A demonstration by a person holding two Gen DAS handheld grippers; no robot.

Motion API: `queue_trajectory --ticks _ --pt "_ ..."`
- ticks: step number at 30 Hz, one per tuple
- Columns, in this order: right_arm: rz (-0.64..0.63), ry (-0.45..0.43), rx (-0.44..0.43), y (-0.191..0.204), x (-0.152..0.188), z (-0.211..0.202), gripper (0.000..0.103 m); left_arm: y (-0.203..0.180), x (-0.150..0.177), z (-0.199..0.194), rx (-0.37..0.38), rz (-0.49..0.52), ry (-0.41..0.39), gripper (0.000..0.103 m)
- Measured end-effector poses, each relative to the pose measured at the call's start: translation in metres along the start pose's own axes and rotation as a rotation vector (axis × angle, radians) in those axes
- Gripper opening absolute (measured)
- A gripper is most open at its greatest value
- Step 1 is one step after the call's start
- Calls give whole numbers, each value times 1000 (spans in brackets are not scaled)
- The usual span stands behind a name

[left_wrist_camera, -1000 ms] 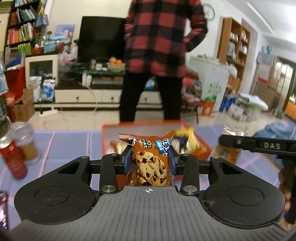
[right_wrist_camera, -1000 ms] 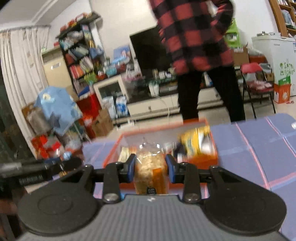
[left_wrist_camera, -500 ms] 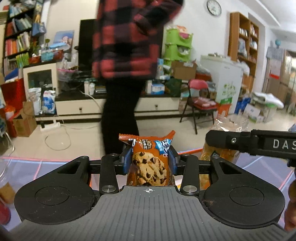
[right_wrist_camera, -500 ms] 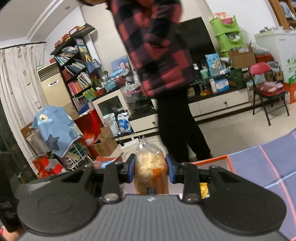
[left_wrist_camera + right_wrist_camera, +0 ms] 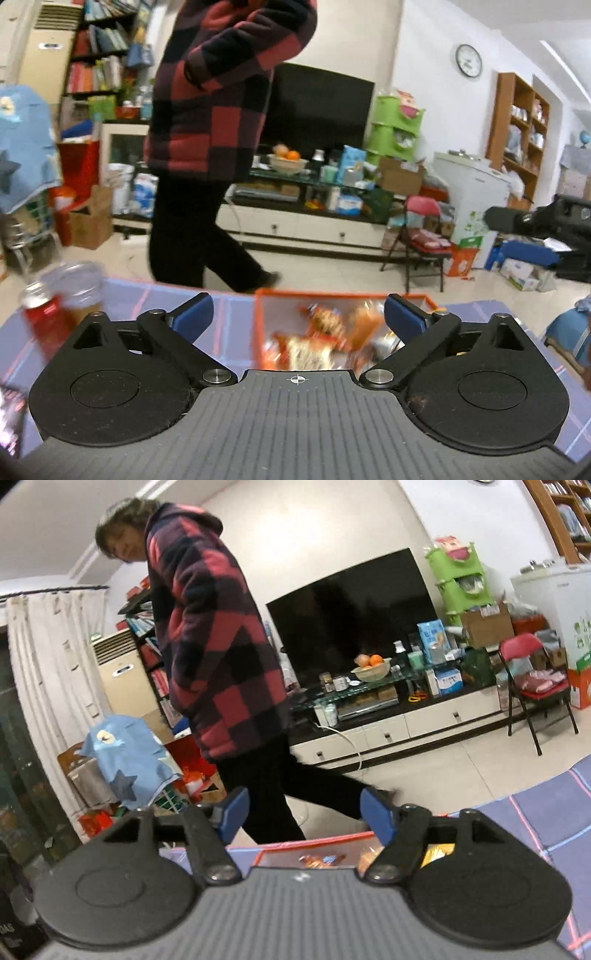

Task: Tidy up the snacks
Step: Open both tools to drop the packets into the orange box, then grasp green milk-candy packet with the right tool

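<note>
Left wrist view shows the left gripper (image 5: 298, 316) with its jaws spread wide after just opening, and nothing is between the 2 blue pads. Below and beyond the gap, at lower centre of the frame, the snack packets (image 5: 325, 338) lie blurred in the orange bin (image 5: 258, 321), clear of both pads. Right wrist view shows the right gripper (image 5: 301, 814) the same way: jaws just opened, spread, empty, with the bin's near rim and a few packets low in the frame beneath them. These packets look light, soft and crinkly, with slick film and, I judge, crumbly contents, so a gentle pinch across the flat middle or a sealed end would suit best. On the purple counter (image 5: 229, 306) at left stand a red can (image 5: 40, 314) and a clear jar (image 5: 79, 288), both blurred.
</note>
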State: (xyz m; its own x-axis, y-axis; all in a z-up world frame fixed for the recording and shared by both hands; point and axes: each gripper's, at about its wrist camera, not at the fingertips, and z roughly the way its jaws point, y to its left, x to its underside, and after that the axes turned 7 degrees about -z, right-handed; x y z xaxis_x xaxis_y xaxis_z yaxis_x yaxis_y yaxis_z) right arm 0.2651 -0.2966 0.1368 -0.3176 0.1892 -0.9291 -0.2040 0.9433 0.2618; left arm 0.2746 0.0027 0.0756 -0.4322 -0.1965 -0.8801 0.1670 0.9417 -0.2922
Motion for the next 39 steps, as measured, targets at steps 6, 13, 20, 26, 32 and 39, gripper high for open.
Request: queue_trajectory --ticks 6,13,20,26,32,39 --pt "-84 177 65 20 87 -43 77 37 50 -43 -51 -83 94 67" --pt "-36 326 125 11 126 -20 78 71 81 -38 -128 -110 177 62" --pt "-188 471 62 47 160 4 78 74 89 -19 -103 -52 261 65" --pt "-329 546 72 65 192 13 78 73 95 -10 -104 -21 310 65" --pt "-284 560 42 64 196 21 78 62 98 -10 -78 5 334 65" --pt "-244 588 13 62 203 31 78 64 98 -7 -86 -25 351 65"
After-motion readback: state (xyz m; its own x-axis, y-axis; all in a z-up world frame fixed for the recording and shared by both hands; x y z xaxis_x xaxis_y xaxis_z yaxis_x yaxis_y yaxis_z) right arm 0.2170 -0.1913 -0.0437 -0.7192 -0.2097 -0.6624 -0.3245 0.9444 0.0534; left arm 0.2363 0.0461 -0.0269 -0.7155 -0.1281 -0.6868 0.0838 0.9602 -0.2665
